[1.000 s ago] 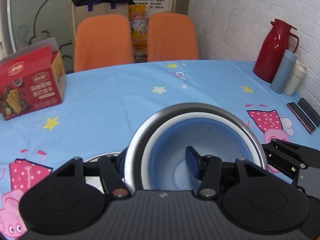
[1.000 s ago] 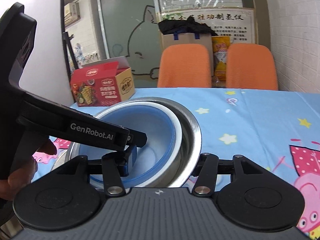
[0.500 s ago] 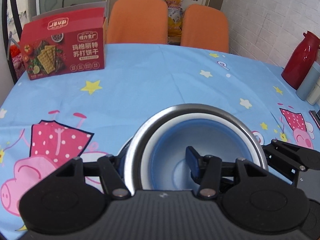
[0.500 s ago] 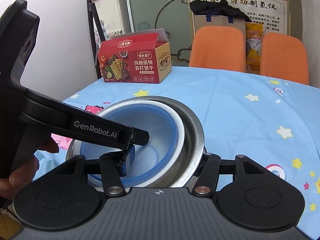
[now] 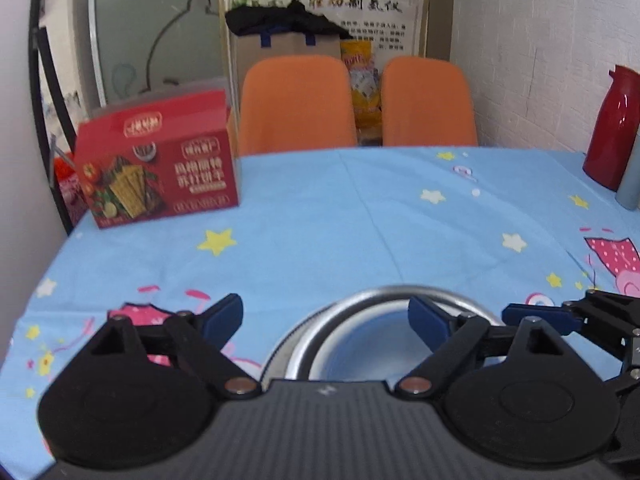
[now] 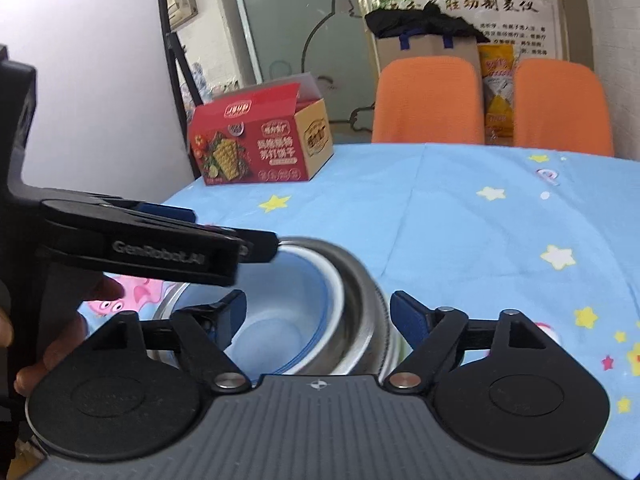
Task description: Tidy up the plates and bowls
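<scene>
A steel bowl (image 5: 352, 308) with a blue-and-white bowl (image 5: 360, 344) nested inside sits on the blue tablecloth, low in both views. It also shows in the right wrist view as the steel bowl (image 6: 360, 300) holding the blue bowl (image 6: 288, 312). My left gripper (image 5: 326, 316) is open, its jaws spread wide around the near rim, touching nothing. My right gripper (image 6: 318, 312) is open too, jaws astride the bowls' right wall. The left gripper's body (image 6: 152, 248) crosses over the bowls in the right wrist view.
A red cracker box (image 5: 156, 168) stands at the table's far left. Two orange chairs (image 5: 296, 104) are behind the table. A red thermos (image 5: 612, 128) and a grey cup (image 5: 632, 176) stand at the far right by the brick wall.
Both grippers opened and let go of the nested bowls, which now rest on the table. Both grippers have pulled back and tilted up, so the bowls sit lower in view.
</scene>
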`<state>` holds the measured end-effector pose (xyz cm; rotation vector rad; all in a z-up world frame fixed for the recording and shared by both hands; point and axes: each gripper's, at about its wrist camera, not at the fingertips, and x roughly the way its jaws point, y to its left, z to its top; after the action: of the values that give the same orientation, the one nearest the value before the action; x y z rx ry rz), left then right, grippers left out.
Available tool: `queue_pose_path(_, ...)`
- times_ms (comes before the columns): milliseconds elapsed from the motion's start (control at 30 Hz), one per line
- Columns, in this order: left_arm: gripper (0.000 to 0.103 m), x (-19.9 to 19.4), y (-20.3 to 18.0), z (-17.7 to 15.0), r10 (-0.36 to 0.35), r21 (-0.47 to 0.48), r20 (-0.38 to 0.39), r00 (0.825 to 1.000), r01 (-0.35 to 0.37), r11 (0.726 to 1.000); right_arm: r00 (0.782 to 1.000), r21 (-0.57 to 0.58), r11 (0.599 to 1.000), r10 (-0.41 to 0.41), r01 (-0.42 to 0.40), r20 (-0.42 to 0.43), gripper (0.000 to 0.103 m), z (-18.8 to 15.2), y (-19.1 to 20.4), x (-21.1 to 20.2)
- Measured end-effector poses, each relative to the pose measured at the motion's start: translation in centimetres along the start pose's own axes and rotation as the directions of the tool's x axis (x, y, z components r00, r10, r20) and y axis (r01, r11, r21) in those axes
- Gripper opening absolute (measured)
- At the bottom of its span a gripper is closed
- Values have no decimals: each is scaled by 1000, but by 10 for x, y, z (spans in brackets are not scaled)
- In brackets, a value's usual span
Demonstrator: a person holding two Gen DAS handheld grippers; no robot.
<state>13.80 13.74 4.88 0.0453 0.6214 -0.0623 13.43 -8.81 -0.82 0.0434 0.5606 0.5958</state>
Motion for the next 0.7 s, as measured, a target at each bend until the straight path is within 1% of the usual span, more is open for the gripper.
queue_pose_path(100,94,-18,-5,7,-8,-4,50,999,8,1000,998,34,999,-35,34,44,103,3,-10,-13)
queue_pose_path(233,94,-32,-24,6,-14,14,74,997,13,1000,998,63,997,-46,43,42,103,-1,-16,-19)
queue_pose_path(333,94,-37,-40,0,-30,15,77,997,29,999,998,57,997,-53,51,41,103,-7,-16,-25)
queue_pose_path(467,94,-40,-58,-9,-51,5,57,997,50,999,996,50,996,-79,77,46,103,-14,-21,-34)
queue_pose_path(700,94,-49,-81,-18,-35,24,59,998,33,999,989,109,986,-134,128,55,103,-26,-44,-53)
